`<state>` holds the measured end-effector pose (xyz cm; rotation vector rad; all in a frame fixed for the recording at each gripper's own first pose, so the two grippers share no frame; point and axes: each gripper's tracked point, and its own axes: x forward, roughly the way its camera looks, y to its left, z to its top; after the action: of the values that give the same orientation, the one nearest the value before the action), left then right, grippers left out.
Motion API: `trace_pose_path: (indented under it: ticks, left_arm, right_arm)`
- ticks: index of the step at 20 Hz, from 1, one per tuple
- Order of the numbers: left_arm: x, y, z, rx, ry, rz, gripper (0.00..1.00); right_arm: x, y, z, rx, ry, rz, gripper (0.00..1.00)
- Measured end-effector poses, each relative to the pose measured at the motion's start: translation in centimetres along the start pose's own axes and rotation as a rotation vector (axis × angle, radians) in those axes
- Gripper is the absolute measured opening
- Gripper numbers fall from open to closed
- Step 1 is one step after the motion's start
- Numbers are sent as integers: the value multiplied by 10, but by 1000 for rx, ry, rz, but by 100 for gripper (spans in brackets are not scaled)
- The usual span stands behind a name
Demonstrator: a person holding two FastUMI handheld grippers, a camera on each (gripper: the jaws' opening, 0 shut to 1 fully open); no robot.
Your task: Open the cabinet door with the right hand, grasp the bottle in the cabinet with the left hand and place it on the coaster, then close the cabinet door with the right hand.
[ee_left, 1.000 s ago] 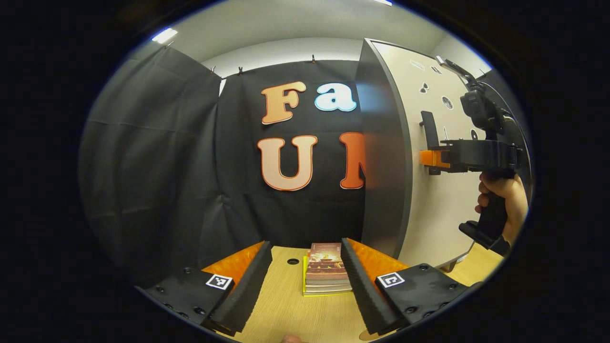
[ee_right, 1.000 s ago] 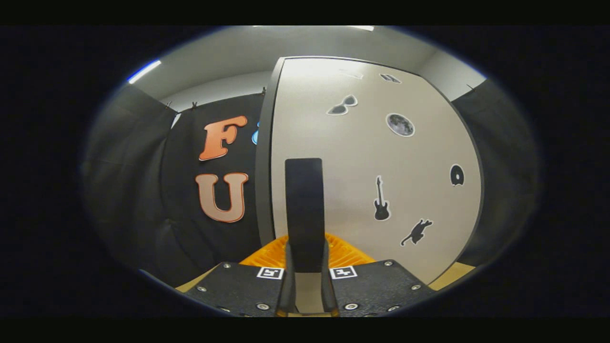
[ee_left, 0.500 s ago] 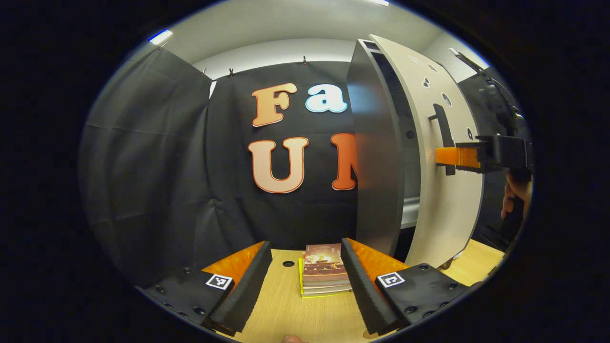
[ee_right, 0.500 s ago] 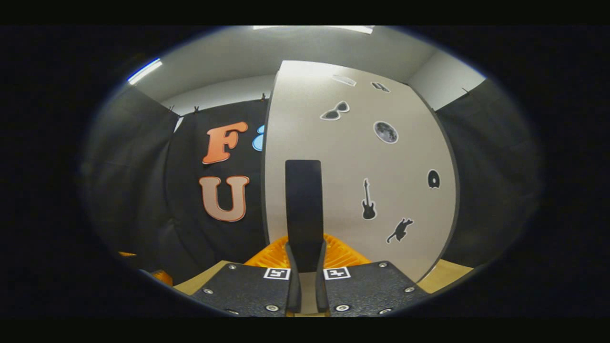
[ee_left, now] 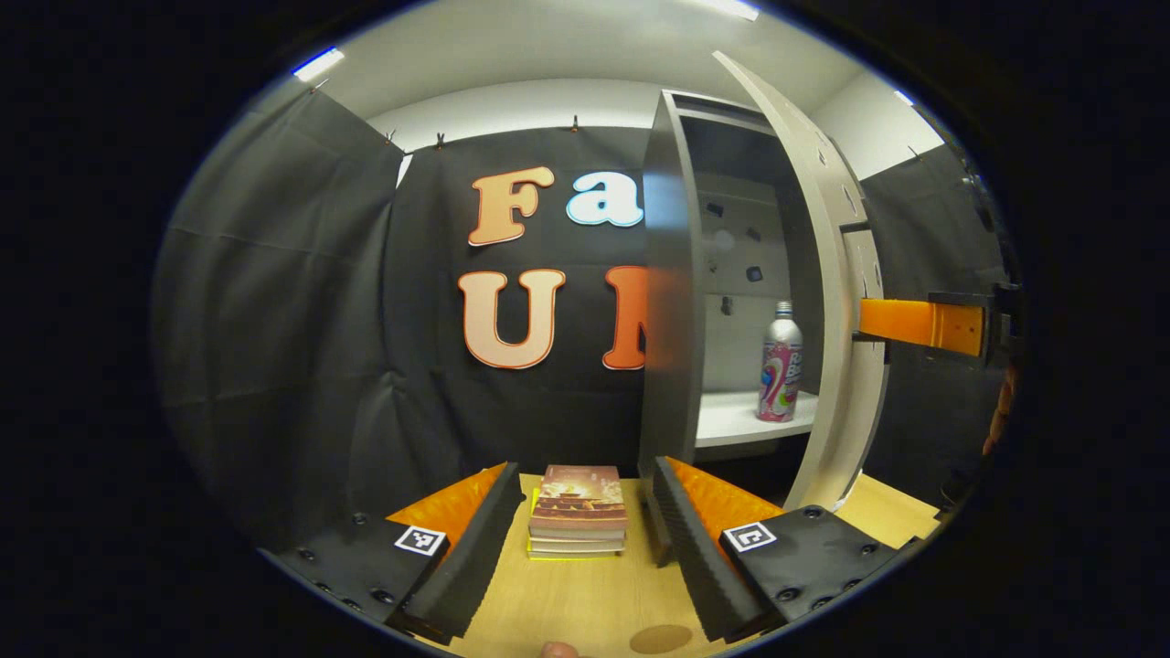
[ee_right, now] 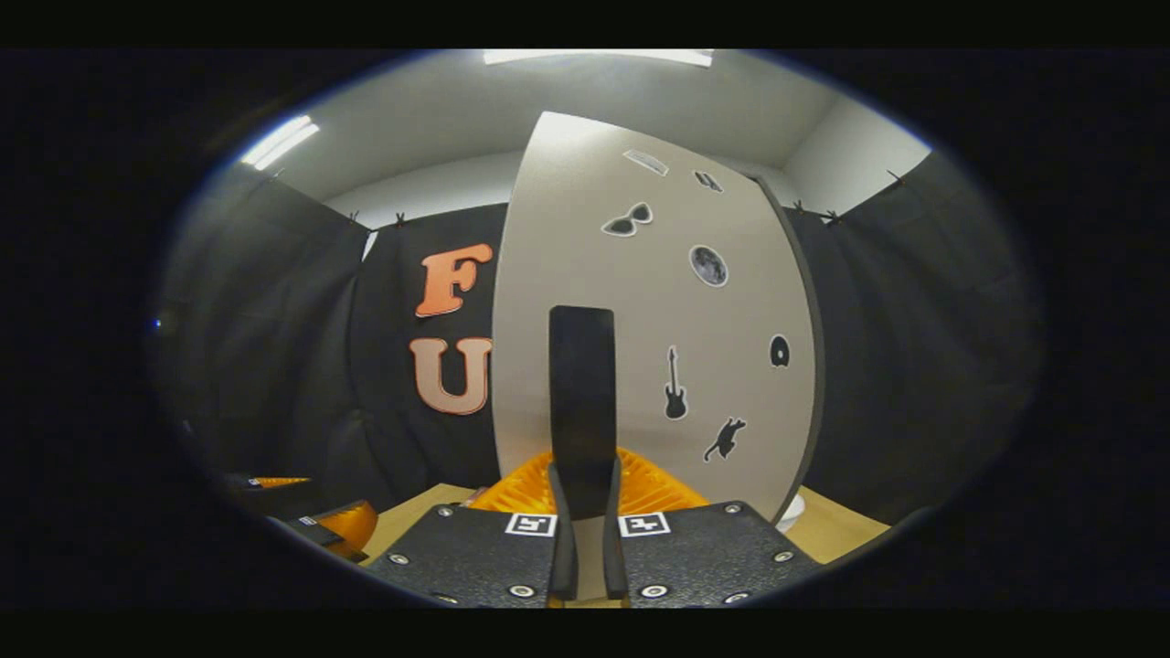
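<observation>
A wooden table carries stacked books; the cabinet shelf holds a bottle, seemingly upright

right tongs closed on the upright black handle, a finger pressing each side | handle sits near the left edge of the pale cabinet door | door carries stickers: sunglasses, moon, guitar, cat, disc | left tongs low at far left over the wooden desk
</observation>
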<state>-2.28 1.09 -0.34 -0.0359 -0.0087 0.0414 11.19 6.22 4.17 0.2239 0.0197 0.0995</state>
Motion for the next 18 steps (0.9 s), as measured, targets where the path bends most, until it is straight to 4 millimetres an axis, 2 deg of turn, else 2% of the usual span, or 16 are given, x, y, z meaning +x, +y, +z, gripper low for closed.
trace_pose_path:
  ticks: [4,6,10,12,18]
  left_arm:
    - [-28,-29,0,-10,-1,-6,95]
    - [-39,-44,-2,-19,6,-13,94]
    - [-48,-75,-4,-48,15,-37,94]
    - [-53,-88,-2,-51,12,-49,94]
    - [-62,-110,2,-41,0,-70,94]
  right_arm:
    - [-20,-17,3,5,-4,-18,12]
    - [-30,-27,3,20,2,-35,9]
    - [-47,-51,6,26,-2,-78,7]
    - [-52,-59,7,17,-8,-90,12]
    - [-53,-76,8,-7,-21,-113,7]
